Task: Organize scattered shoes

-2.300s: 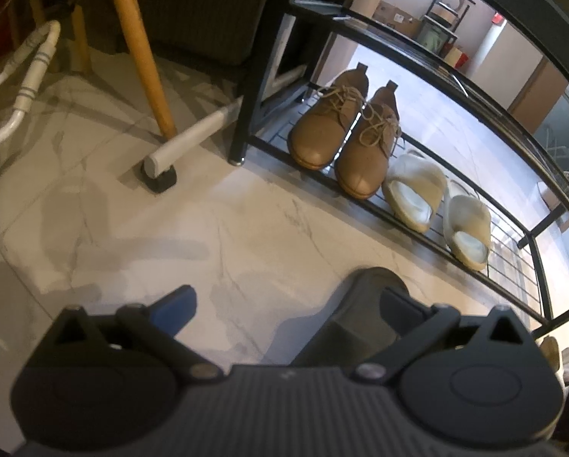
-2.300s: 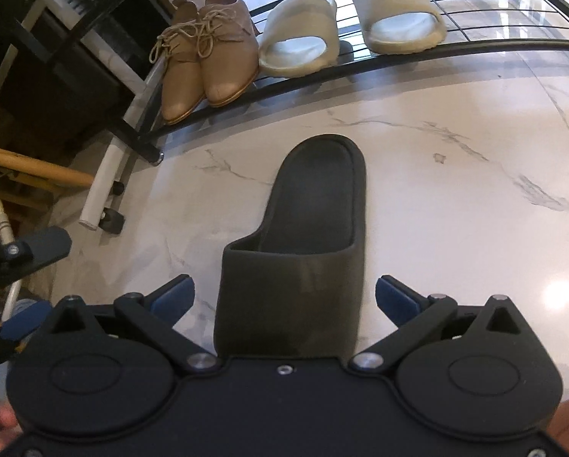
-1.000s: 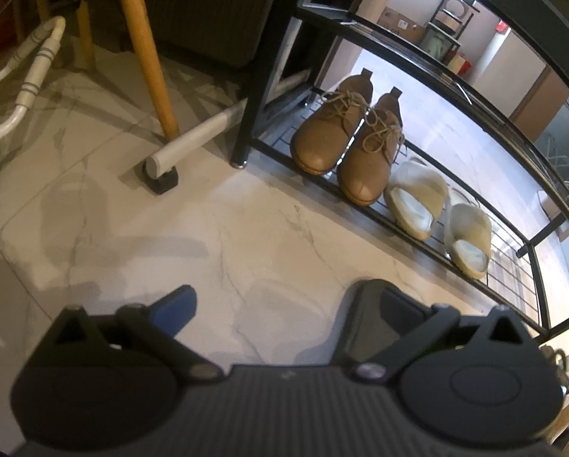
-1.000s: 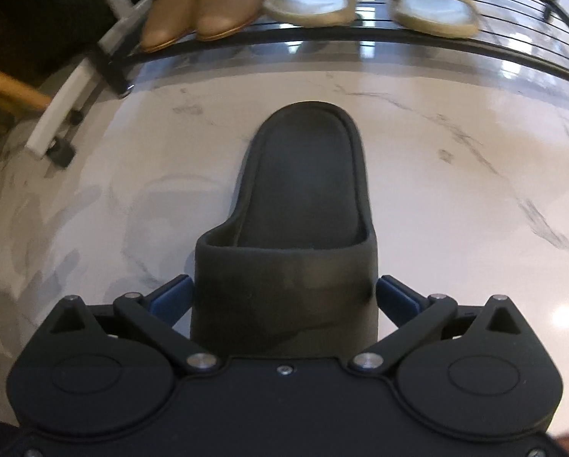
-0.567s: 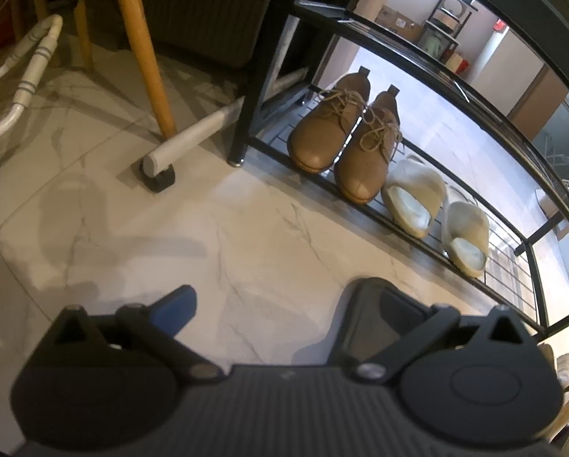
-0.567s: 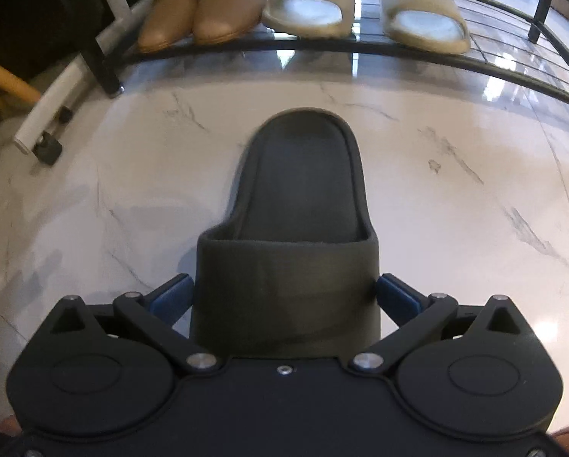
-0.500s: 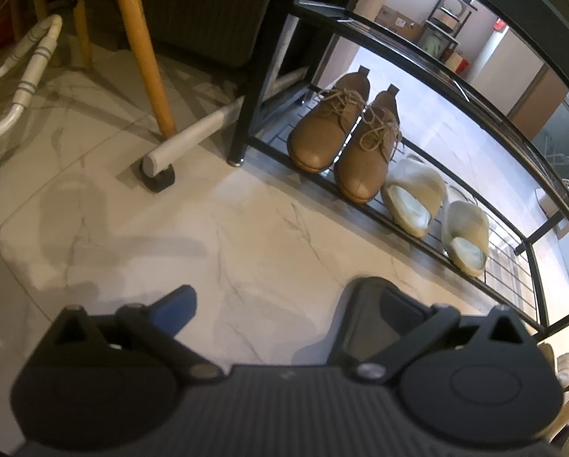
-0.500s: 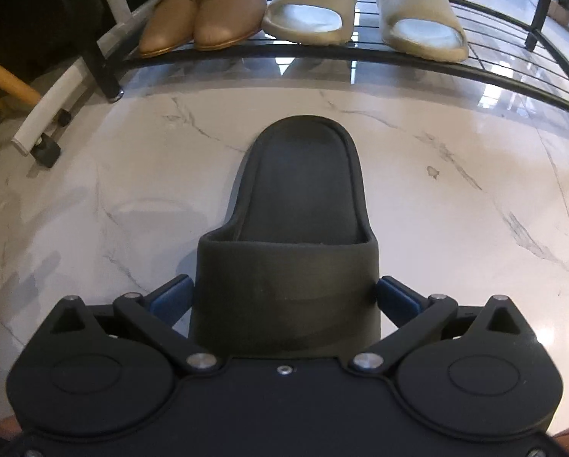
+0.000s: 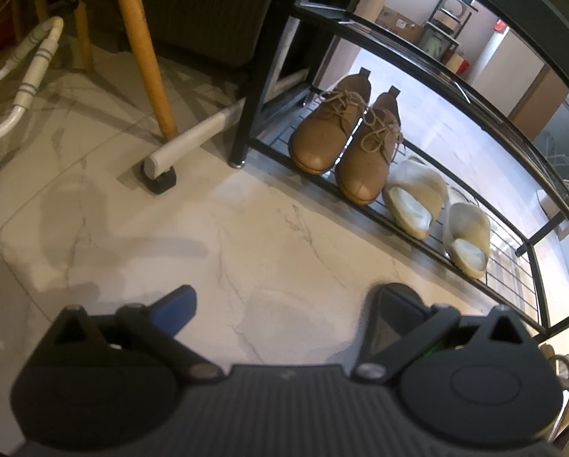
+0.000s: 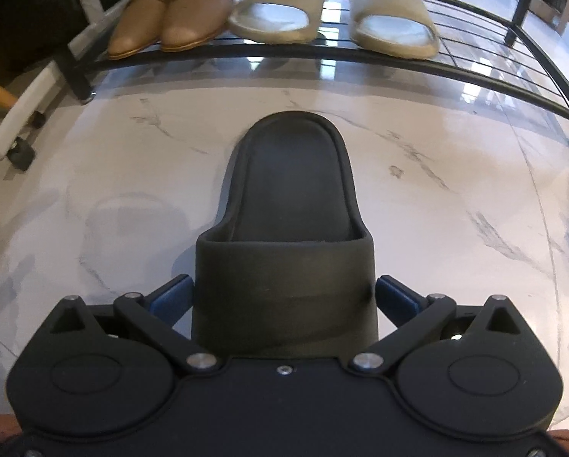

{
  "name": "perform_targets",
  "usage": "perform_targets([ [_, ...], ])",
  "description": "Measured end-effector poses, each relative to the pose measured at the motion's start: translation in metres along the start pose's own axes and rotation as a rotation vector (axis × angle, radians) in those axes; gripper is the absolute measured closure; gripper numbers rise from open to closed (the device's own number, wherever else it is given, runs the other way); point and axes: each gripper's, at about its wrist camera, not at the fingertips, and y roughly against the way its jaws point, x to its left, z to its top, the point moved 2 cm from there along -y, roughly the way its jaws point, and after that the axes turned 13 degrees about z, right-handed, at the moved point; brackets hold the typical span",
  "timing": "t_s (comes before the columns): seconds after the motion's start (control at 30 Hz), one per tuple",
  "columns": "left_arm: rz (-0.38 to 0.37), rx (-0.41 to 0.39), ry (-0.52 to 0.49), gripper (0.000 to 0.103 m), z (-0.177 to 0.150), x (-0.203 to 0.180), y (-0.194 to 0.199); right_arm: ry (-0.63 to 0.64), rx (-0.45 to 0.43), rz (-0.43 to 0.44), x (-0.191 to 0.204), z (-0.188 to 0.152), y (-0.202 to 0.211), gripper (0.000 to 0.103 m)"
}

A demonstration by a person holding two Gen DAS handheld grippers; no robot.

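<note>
My right gripper (image 10: 284, 297) is shut on a black slipper (image 10: 290, 190), its pads pressing both sides of the strap; the heel points at the rack. The black metal shoe rack (image 10: 322, 53) carries a pair of tan lace-up shoes (image 10: 170, 19) and two cream slides (image 10: 280, 11) on its bottom wire shelf. In the left wrist view my left gripper (image 9: 284, 304) stands open over bare floor with nothing in it. The slipper's heel (image 9: 398, 297) shows behind its right finger. The tan shoes (image 9: 345, 144) and cream slides (image 9: 414, 198) sit beyond, on the rack (image 9: 254, 95).
A wooden chair leg (image 9: 143, 57) and a white tube with a black foot (image 9: 193, 141) stand left of the rack. White bars (image 9: 29, 87) lie at the far left. More shoes (image 9: 562, 365) show at the right edge. White marble floor (image 10: 456, 198) spreads before the rack.
The right gripper has closed in on the slipper's strap, taken hold of it and turned it square to the rack. The left gripper has barely shifted.
</note>
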Motion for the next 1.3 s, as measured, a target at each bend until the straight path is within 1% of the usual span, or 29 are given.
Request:
perform_targets([
  [0.03,0.0,0.0,0.0,0.001,0.0,0.0,0.0,-0.012,-0.008,-0.017,-0.003,0.001,0.001,0.002],
  [0.2,-0.001,-0.003,-0.001,0.001,0.0,0.0,0.0,-0.063,-0.012,-0.016,-0.011,0.0,0.0,0.002],
  [0.33,0.007,-0.018,-0.008,0.001,0.001,0.0,0.002,-0.045,-0.015,-0.022,-0.008,0.001,0.003,0.0],
  [0.4,0.009,-0.029,-0.011,0.001,0.001,-0.001,0.002,-0.032,-0.047,-0.011,-0.003,0.004,0.012,0.0],
  [0.53,0.012,-0.038,-0.032,0.001,0.001,-0.004,0.003,-0.064,-0.1,0.016,0.0,0.013,0.035,0.0],
  [0.6,0.012,-0.042,-0.036,0.001,0.001,-0.005,0.003,-0.069,-0.131,0.017,0.001,0.022,0.056,0.0],
  [0.67,0.011,-0.045,-0.04,0.001,0.001,-0.005,0.003,-0.055,-0.208,0.019,0.002,0.032,0.087,0.0],
  [0.73,0.008,-0.045,-0.05,0.001,0.0,-0.007,0.003,-0.056,-0.322,0.009,0.002,0.042,0.126,0.0],
  [0.8,0.004,-0.049,-0.066,0.001,0.0,-0.01,0.003,-0.064,-0.456,0.012,-0.001,0.046,0.167,0.0],
  [0.87,0.001,-0.053,-0.082,0.001,-0.001,-0.012,0.003,-0.055,-0.573,0.007,0.0,0.043,0.203,0.0],
  [0.93,0.001,-0.057,-0.102,0.001,-0.003,-0.015,0.003,-0.03,-0.642,0.013,-0.001,0.037,0.227,0.0],
  [0.97,0.001,-0.058,-0.108,0.001,-0.004,-0.016,0.003,0.003,-0.688,0.033,0.0,0.028,0.245,0.0],
  [1.07,0.012,-0.061,-0.134,0.001,-0.007,-0.022,0.003,0.068,-0.814,0.103,0.001,-0.001,0.275,0.0],
  [1.13,0.017,-0.073,-0.143,0.001,-0.009,-0.025,0.003,0.08,-0.902,0.149,0.0,-0.019,0.289,0.0],
  [1.2,0.024,-0.083,-0.159,0.001,-0.014,-0.033,0.003,0.074,-0.973,0.17,0.001,-0.028,0.3,0.0],
  [1.23,0.02,-0.087,-0.171,0.001,-0.017,-0.038,0.003,0.076,-0.995,0.174,0.001,-0.029,0.305,0.0],
  [1.3,0.001,-0.111,-0.226,0.001,-0.024,-0.058,0.005,0.095,-1.064,0.167,0.0,-0.033,0.318,0.0],
])
